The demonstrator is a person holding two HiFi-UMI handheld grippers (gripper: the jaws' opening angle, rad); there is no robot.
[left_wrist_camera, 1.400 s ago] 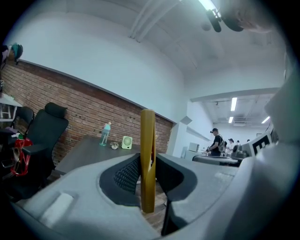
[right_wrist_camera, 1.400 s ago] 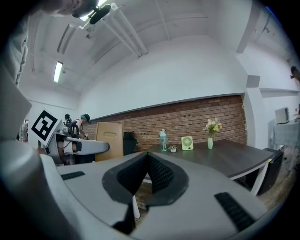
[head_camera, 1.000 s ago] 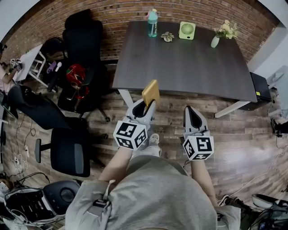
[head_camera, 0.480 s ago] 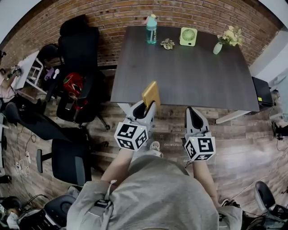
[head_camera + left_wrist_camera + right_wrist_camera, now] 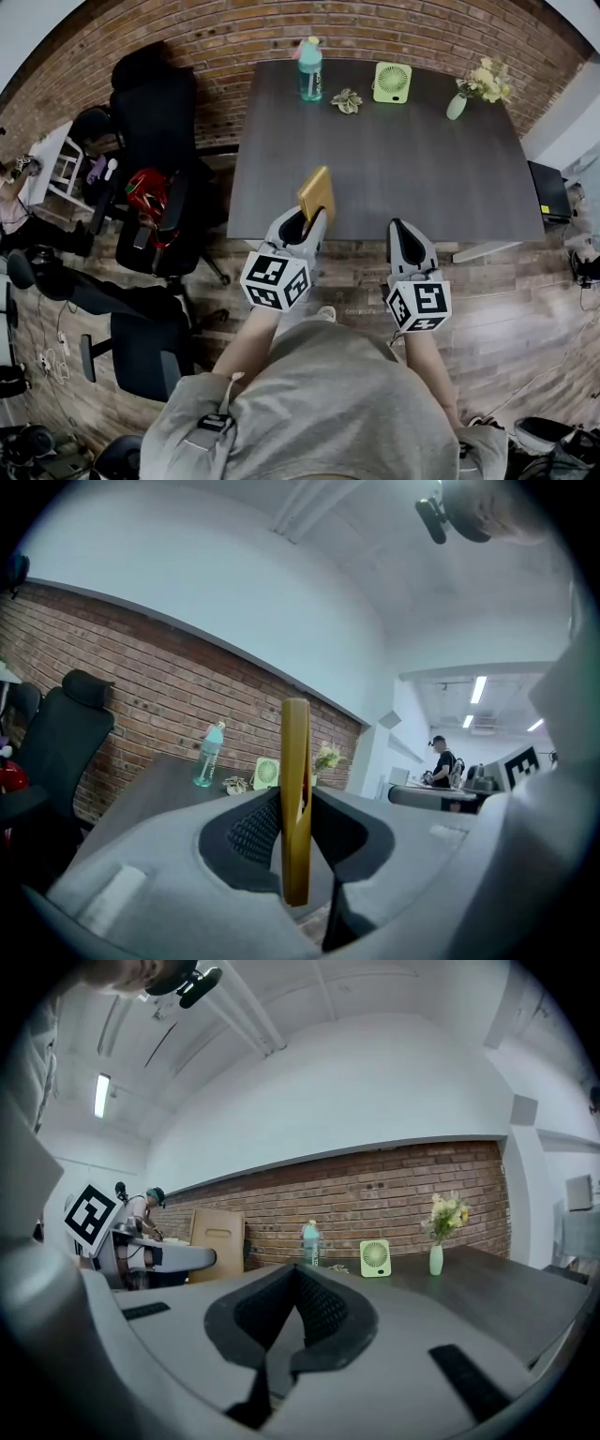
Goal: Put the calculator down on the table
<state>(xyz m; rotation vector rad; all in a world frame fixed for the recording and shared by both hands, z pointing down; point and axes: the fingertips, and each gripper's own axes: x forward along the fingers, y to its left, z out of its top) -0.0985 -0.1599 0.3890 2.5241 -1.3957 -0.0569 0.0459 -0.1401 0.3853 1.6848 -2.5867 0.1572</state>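
A flat yellow calculator (image 5: 316, 193) stands on edge in my left gripper (image 5: 302, 223), whose jaws are shut on it. In the head view it sits over the near edge of the dark table (image 5: 394, 159). The left gripper view shows the calculator (image 5: 295, 789) edge-on and upright between the black pads (image 5: 255, 829), with the table stretching ahead. My right gripper (image 5: 403, 236) is level beside the left one, just short of the table's edge. Its jaws (image 5: 295, 1314) are shut with nothing between them.
At the table's far edge stand a teal bottle (image 5: 309, 67), a small plant (image 5: 347, 100), a green fan (image 5: 392, 82) and a vase of flowers (image 5: 457, 103). Black office chairs (image 5: 155, 112) and a red helmet (image 5: 150, 187) lie to the left. A black box (image 5: 551, 192) sits at the right.
Both grippers have moved forward towards the table together. The calculator, earlier short of the near edge, now reaches over it. The grip is unchanged.
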